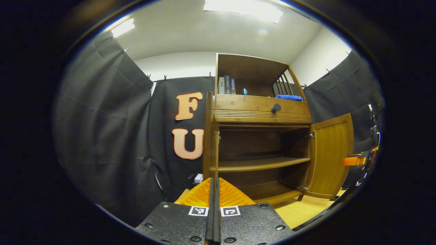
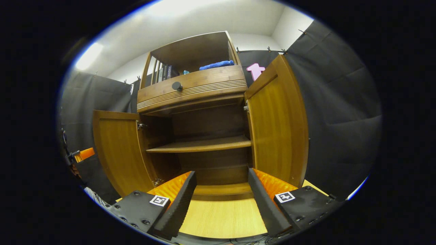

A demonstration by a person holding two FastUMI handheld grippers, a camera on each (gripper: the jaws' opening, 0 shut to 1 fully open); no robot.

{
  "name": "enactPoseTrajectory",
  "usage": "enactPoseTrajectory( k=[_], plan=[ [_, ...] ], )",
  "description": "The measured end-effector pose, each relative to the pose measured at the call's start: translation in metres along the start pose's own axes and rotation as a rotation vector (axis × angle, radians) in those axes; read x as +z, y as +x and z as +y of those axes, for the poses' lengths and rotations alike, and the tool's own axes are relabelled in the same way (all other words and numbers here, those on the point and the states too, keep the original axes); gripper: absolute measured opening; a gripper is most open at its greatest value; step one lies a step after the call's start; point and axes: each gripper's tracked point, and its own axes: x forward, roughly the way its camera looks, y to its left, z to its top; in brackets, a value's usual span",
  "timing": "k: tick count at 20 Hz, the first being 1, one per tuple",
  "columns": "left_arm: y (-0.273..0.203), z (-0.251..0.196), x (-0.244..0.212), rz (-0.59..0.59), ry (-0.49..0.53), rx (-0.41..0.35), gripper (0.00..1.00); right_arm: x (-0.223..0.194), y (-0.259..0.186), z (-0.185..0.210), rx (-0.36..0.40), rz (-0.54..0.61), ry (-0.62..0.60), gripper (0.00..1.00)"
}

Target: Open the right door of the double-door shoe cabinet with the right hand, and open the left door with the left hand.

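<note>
The wooden shoe cabinet point(image 1: 262, 109) has both lower doors swung open. In the left gripper view the left door point(image 1: 211, 136) stands edge-on straight ahead, just beyond my left gripper point(image 1: 214, 180), whose fingers are pressed together; I cannot tell whether anything is pinched. The right door point(image 1: 330, 156) hangs open, with the right gripper point(image 1: 356, 160) at its outer edge. In the right gripper view my right gripper point(image 2: 221, 172) is open with nothing between its fingers. The right door point(image 2: 277, 126) is beside it on the right. The left door point(image 2: 119, 153) is open, with the left gripper point(image 2: 81, 154) at its outer edge.
Inside the cabinet a bare middle shelf point(image 2: 204, 144) spans the opening. Above it is a drawer with a dark round knob point(image 2: 176, 85). The top shelf holds books point(image 1: 226, 85) and a blue cloth point(image 1: 289, 97). Black cloth walls stand on both sides; the floor point(image 2: 221, 214) is light wood.
</note>
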Motion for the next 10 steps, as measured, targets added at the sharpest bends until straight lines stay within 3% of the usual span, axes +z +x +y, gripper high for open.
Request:
enactPoseTrajectory(
  k=[5,10],
  plan=[
    [0.028,-0.077,0.005,-0.018,-0.067,-0.104,0.0,-0.009,0.006,0.004,0.018,0.012,0.015,0.98],
    [0.039,-0.128,-0.008,0.006,-0.155,-0.1,0.0,-0.014,0.005,0.0,0.015,0.017,0.021,0.98]
  ],
)
